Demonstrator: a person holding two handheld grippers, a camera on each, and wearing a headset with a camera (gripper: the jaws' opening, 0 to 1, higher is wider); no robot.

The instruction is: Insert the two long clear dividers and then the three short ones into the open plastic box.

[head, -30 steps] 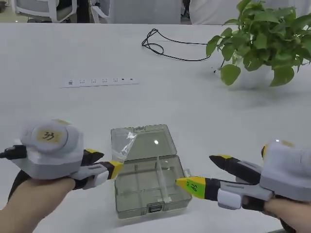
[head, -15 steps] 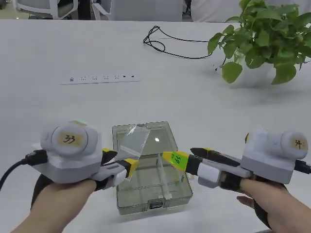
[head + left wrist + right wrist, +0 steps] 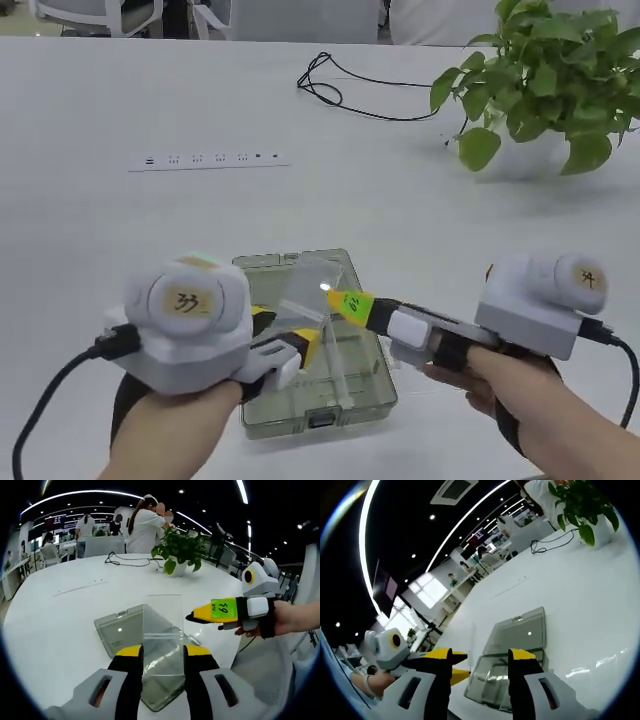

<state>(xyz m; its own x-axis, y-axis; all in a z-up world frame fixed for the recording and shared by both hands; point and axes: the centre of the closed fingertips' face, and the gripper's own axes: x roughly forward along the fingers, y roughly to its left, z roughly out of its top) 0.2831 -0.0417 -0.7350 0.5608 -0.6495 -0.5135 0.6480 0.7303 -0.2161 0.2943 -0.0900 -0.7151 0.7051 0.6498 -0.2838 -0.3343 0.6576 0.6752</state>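
The open clear plastic box [image 3: 300, 415] lies on the white table, its lid [image 3: 290, 270] folded flat behind it. One clear long divider [image 3: 336, 378] stands upright inside the box. My left gripper [image 3: 285, 332] hovers over the box's left half and is shut on a clear plastic sheet [image 3: 162, 630], which rises straight up between its yellow-tipped jaws [image 3: 162, 652]. My right gripper [image 3: 355, 300] reaches in from the right above the box, open with nothing between its jaws [image 3: 482, 655]. Its tip [image 3: 197, 616] sits just right of the sheet's top edge. The box [image 3: 495, 682] lies beyond the right jaws.
A white power strip [image 3: 210, 160] lies mid-table. A black cable [image 3: 350, 85] loops at the back, and a potted plant [image 3: 540, 70] stands at the back right. People [image 3: 145, 525] stand behind the table. Bare tabletop surrounds the box.
Both grippers have closed in over the box. The left one carried the clear sheet rightward. The right one rose and swung left from beside the box's front corner.
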